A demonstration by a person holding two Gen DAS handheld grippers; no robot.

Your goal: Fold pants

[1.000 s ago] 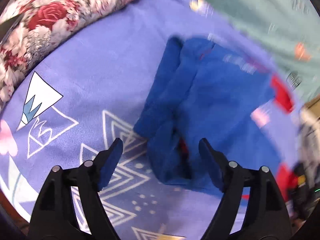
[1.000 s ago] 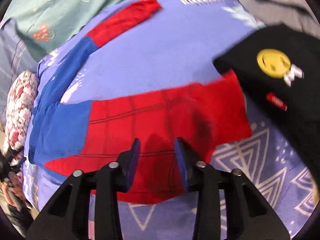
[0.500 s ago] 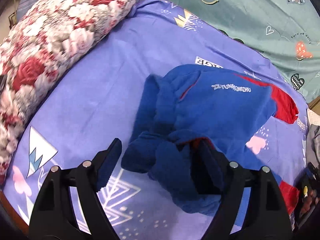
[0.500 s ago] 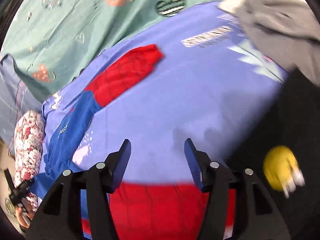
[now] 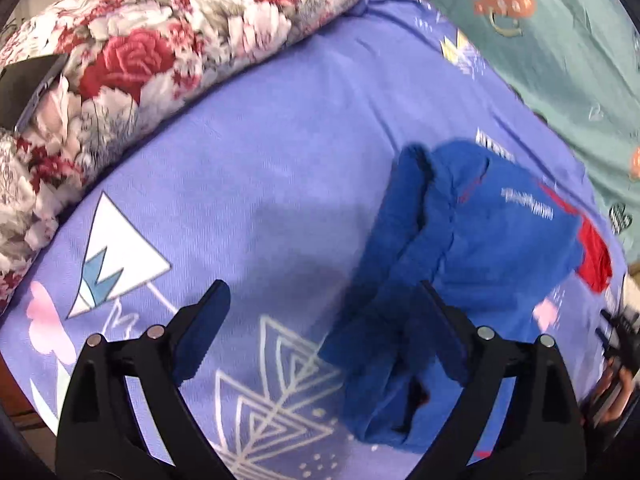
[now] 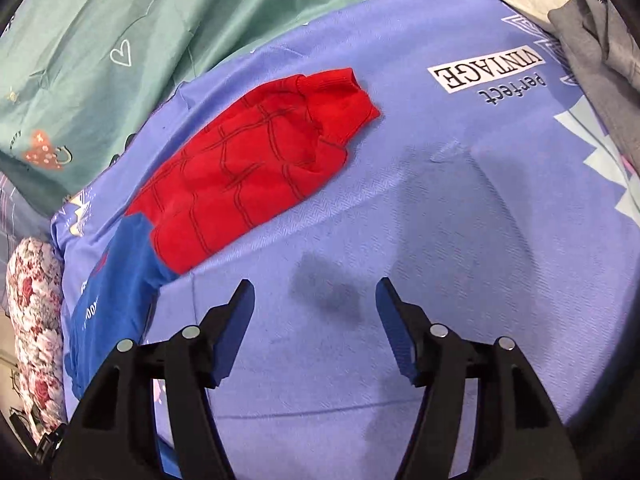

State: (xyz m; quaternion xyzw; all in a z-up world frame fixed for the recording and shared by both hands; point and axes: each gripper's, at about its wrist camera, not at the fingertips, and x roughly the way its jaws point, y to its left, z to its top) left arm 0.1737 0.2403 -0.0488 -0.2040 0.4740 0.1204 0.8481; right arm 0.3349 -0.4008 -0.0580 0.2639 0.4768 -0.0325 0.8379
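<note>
The pants are blue at the waist and red at the legs. In the left wrist view the bunched blue waist part (image 5: 460,248) lies on the purple bedsheet (image 5: 260,160), right of centre, under my right finger. My left gripper (image 5: 324,336) is open and empty above the sheet, its gap at the pants' left edge. In the right wrist view one red web-patterned leg (image 6: 256,168) lies up left, joining the blue part (image 6: 108,292). My right gripper (image 6: 316,320) is open and empty over bare sheet (image 6: 440,220).
A floral quilt (image 5: 140,48) lies along the upper left. A teal sheet (image 6: 120,40) covers the far side. Grey clothes (image 6: 592,52) and a white pillow edge sit at the upper right of the right wrist view.
The right gripper has opened, let go of the red leg and moved off it over bare sheet. The left gripper has shifted left, so the blue waist sits more to the right.
</note>
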